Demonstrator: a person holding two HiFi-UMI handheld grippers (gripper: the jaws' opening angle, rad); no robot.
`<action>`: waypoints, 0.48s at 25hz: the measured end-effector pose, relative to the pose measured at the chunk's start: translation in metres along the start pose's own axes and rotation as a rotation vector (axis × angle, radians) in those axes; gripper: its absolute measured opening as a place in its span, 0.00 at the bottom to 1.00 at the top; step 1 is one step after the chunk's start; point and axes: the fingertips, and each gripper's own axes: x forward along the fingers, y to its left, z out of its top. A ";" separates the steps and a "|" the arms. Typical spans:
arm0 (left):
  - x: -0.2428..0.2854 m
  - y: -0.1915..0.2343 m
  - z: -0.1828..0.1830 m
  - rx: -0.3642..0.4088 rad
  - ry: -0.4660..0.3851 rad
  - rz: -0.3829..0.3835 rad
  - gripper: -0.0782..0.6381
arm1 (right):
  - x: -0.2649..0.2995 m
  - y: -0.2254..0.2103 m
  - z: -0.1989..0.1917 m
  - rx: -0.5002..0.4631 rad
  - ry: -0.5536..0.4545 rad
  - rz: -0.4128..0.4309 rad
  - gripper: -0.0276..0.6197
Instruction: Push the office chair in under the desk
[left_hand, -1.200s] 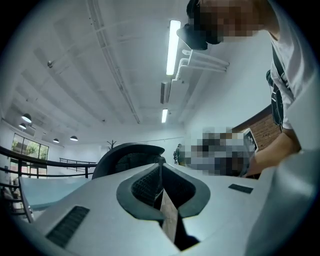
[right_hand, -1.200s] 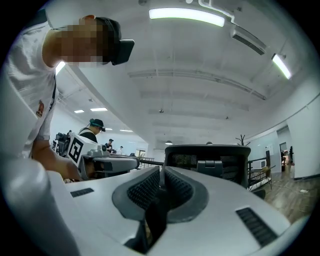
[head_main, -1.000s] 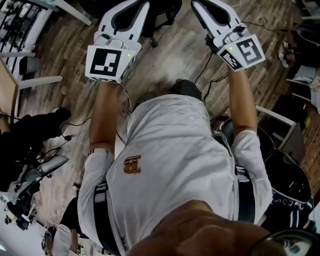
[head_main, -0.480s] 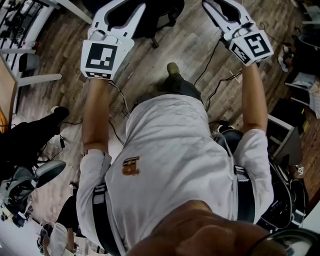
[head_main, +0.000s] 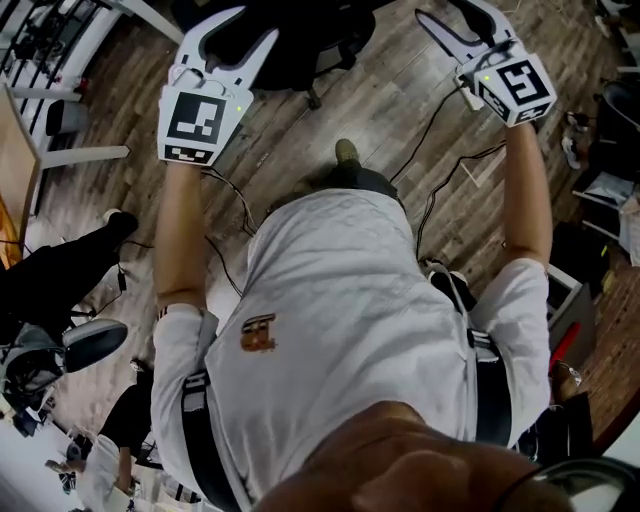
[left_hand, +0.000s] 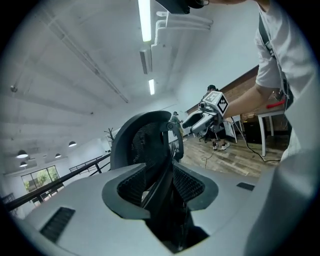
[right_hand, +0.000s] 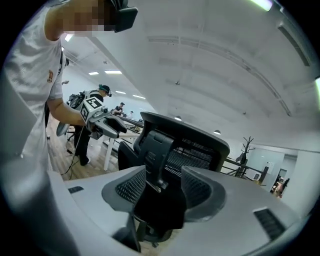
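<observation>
Office chair (head_main: 305, 45) sits far-center, just past your feet on the wood floor (head_main: 385, 110), its back toward you. Left gripper (head_main: 258, 22): jaws opening, about half wide, the chair's back spine between the pads but not pinched. Right gripper (head_main: 443, 10): jaws opening, nearly full wide, the back bracket between the pads, no squeeze. You hold nothing. I can't tell which desk is the target.

Step, as I judge it: set both grippers on the chair back to push. Place them level, one on each side of the spine. Push evenly and straight so the chair doesn't swivel. Watch the cables (head_main: 430, 150) near your feet.
</observation>
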 end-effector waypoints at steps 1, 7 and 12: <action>0.004 0.002 -0.003 0.007 0.019 0.000 0.34 | 0.002 -0.007 -0.004 -0.016 0.014 0.008 0.37; 0.030 0.010 -0.027 0.047 0.137 -0.009 0.37 | 0.020 -0.049 -0.031 -0.119 0.112 0.057 0.40; 0.042 0.014 -0.043 0.078 0.218 -0.014 0.39 | 0.033 -0.078 -0.061 -0.208 0.205 0.100 0.40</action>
